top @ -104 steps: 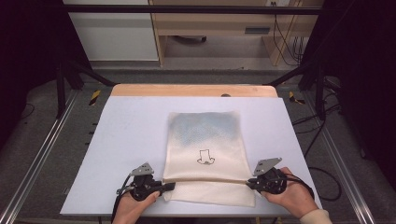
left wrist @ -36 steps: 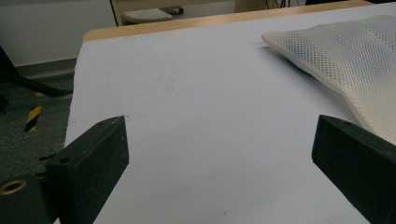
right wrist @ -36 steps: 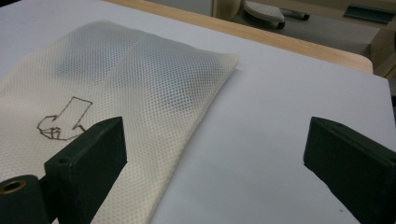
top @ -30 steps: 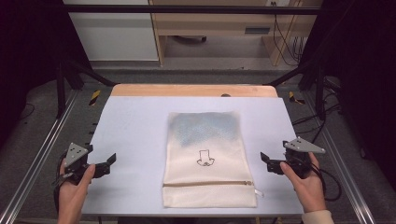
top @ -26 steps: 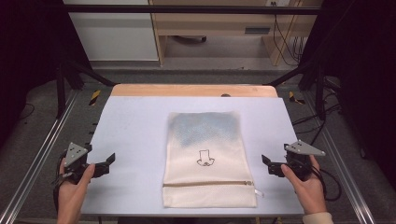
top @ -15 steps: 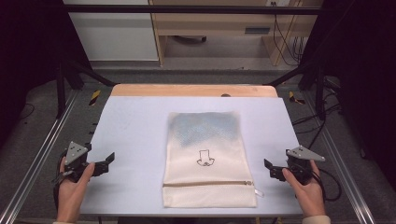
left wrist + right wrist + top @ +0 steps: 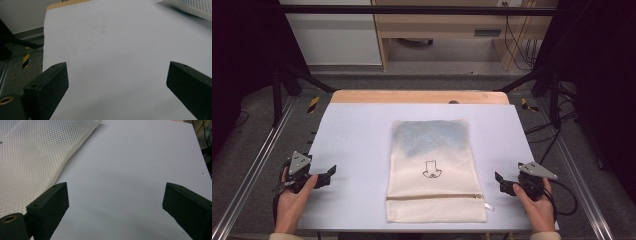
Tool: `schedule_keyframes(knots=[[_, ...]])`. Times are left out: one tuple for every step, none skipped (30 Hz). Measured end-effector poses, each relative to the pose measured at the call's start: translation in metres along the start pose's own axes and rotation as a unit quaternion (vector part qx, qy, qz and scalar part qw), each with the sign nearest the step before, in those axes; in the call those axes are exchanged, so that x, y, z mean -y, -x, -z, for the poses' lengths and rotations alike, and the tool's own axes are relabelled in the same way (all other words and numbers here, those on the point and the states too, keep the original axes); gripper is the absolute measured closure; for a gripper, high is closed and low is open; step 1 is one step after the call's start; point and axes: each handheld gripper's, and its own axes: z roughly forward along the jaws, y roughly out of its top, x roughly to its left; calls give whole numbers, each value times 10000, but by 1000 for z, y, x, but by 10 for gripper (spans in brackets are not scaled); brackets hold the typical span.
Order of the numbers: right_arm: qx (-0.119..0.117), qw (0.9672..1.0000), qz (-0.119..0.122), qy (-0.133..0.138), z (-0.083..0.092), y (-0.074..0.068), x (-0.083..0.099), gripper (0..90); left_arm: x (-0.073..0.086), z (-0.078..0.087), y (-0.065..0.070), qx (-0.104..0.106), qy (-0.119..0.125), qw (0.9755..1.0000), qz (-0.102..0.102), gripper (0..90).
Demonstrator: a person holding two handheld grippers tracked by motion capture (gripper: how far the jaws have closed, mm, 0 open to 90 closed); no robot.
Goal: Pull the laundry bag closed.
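A cream mesh laundry bag (image 7: 433, 167) lies flat in the middle of the white table (image 7: 357, 135), zipper (image 7: 434, 196) near its front end, a small black drawing at its centre. Something bluish shows through its far half. My left gripper (image 7: 328, 176) rests open at the table's front left edge, well apart from the bag; its jaws stand wide over bare table (image 7: 117, 50), the bag's corner (image 7: 192, 8) far off. My right gripper (image 7: 501, 182) is open at the front right, just beside the bag's edge (image 7: 32, 160), nothing between its jaws.
A wooden strip (image 7: 417, 96) borders the table's far edge. Metal frame rails (image 7: 257, 160) run along both sides, with cables (image 7: 562, 135) on the floor to the right. A white zipper pull (image 7: 488, 206) sticks out at the bag's front right corner.
Both grippers let go of the bag's front edge and moved outward to the table's sides. In the last second the right gripper drifted nearer the front; the bag lies still.
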Motion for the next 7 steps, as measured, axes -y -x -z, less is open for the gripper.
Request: schedule_keyframes(knots=[[19,10000,-2,41,0,1,1,74,0,-1,1,13,-13,10000,-29,39],[29,10000,-20,59,1,1,2,75,0,-2,3,16,-36,9999,-94,40],[72,9999,3,80,1,2,3,74,0,-3,4,15,-51,9999,-139,39],[102,9999,-7,102,1,2,3,75,-1,-4,6,26,-58,9998,-181,39],[96,9999,-18,103,1,3,4,75,-1,-5,9,56,-56,9997,-213,39],[119,9999,-10,112,1,3,4,75,-2,-6,11,99,-36,9996,-246,40],[142,9998,-9,126,1,3,3,75,-3,-7,13,136,-19,9995,-286,39]])
